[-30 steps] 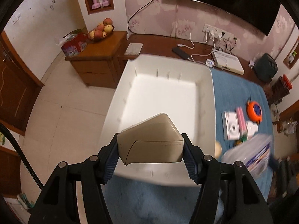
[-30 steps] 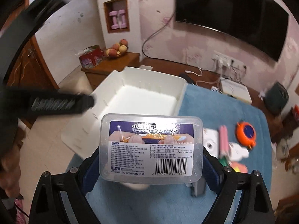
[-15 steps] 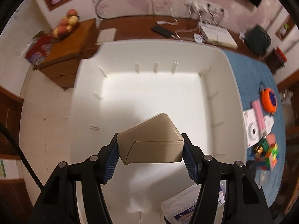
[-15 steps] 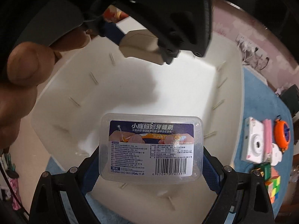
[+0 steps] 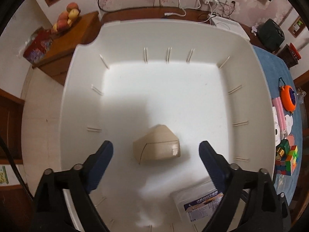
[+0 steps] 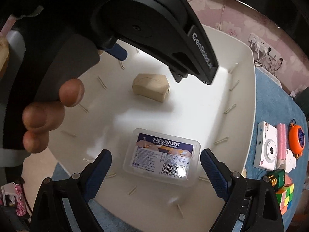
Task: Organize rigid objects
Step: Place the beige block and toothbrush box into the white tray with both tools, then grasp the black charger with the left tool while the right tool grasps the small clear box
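With both grippers over the white bin (image 5: 256, 116), the right gripper (image 6: 155, 164) stands released, the clear plastic box (image 6: 161, 155) below and between its jaws, long axis spanning them. Farther in, the left gripper (image 5: 156, 154) is opening; the beige box (image 5: 156, 147) apparently rests free on the bin floor.

Both wrist fisheyes look steeply down, close over the white bin (image 5: 251, 61); both share its floor, the beige case (image 5: 157, 145) and the labelled plastic box (image 6: 162, 157).
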The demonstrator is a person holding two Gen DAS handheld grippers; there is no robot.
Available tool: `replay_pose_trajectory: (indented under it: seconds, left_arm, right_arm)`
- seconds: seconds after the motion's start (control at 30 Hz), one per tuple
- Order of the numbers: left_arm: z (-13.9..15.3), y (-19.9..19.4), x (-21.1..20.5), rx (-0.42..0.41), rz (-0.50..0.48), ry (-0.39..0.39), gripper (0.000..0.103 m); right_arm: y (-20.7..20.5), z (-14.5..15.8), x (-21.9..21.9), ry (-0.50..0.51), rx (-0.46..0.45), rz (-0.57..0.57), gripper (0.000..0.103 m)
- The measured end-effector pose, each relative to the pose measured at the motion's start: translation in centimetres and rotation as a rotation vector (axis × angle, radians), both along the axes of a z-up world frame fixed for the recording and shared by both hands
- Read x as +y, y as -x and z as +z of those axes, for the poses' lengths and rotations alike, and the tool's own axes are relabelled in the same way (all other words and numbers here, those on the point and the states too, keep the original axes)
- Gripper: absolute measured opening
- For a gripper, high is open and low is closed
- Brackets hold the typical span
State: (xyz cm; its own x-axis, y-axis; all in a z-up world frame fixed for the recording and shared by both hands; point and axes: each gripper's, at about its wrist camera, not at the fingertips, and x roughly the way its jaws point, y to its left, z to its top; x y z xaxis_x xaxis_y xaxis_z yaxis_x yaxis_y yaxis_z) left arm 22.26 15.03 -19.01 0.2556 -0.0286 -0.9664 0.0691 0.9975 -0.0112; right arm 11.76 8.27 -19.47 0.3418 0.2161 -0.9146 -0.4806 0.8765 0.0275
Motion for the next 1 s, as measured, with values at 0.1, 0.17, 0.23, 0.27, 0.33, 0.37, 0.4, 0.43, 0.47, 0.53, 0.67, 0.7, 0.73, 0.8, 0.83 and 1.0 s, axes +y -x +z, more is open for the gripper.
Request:
replay_pose_trajectory:
  seconds: [0.1, 0.17, 0.23, 0.27, 0.33, 0.37, 0.4, 0.43, 0.47, 0.53, 0.67, 0.7, 0.73, 0.8, 0.83, 1.0]
  left_arm:
    - [1.2, 0.8, -0.4, -0.04, -0.021, -0.017, 0.099]
    - [2.0, 1.4, -0.6, -0.065, -0.031, -0.027, 0.099]
    - [3.2, 2.3, -0.8, -0.097, -0.037, -0.049, 0.099]
    - [3.7, 2.4, -1.0, -0.109, -0.04, -0.056, 0.099]
    - [4.8, 3.1, -1.3, -0.136, -0.041, -0.064, 0.099]
    - [5.5, 3.5, -1.4, -0.151, -0.041, -0.064, 0.099]
    - [5.9, 3.7, -1.6, -0.162, -0.038, -0.067, 0.099]
    - [6.5, 4.1, -1.7, -0.175, -0.035, -0.07, 0.099]
    - [7.1, 4.5, -1.7, -0.189, -0.031, -0.072, 0.099]
    - [8.4, 5.4, -1.9, -0.218, -0.026, -0.071, 0.099]
    - [11.0, 7.4, -2.5, -0.283, -0.011, -0.059, 0.099]
    - [11.4, 7.8, -2.7, -0.292, -0.007, -0.053, 0.099]
    - [12.1, 8.4, -2.9, -0.305, 0.001, -0.042, 0.099]
    - [13.1, 9.8, -3.3, -0.331, 0.01, -0.019, 0.099]
    - [13.5, 10.5, -3.7, -0.346, 0.016, -0.012, 0.099]
    - [14.7, 14.2, -6.3, -0.411, 0.038, -0.009, 0.099]
  right_arm:
    - [0.5, 1.2, -0.2, -0.013, -0.032, 0.007, 0.094]
    - [1.1, 2.2, -0.3, -0.021, -0.059, 0.01, 0.094]
    - [1.7, 3.1, -0.7, -0.033, -0.087, 0.014, 0.094]
    - [2.0, 3.6, -1.0, -0.046, -0.106, 0.016, 0.094]
    - [2.9, 4.7, -1.4, -0.066, -0.136, 0.02, 0.094]
    - [3.4, 5.3, -1.6, -0.077, -0.144, 0.026, 0.094]
    - [3.7, 5.9, -1.9, -0.086, -0.148, 0.032, 0.094]
    - [4.1, 6.4, -2.3, -0.099, -0.156, 0.036, 0.094]
    - [4.1, 6.7, -2.7, -0.109, -0.163, 0.038, 0.094]
    - [4.8, 7.6, -3.6, -0.138, -0.183, 0.045, 0.094]
    - [6.6, 9.6, -5.1, -0.164, -0.206, 0.057, 0.094]
    - [7.2, 10.2, -5.5, -0.172, -0.212, 0.056, 0.094]
    - [7.5, 10.6, -6.2, -0.182, -0.215, 0.055, 0.094]
    - [8.4, 11.4, -7.8, -0.197, -0.225, 0.043, 0.094]
    - [9.1, 11.9, -8.6, -0.191, -0.237, 0.031, 0.094]
    - [11.7, 12.7, -13.0, -0.156, -0.285, -0.007, 0.094]
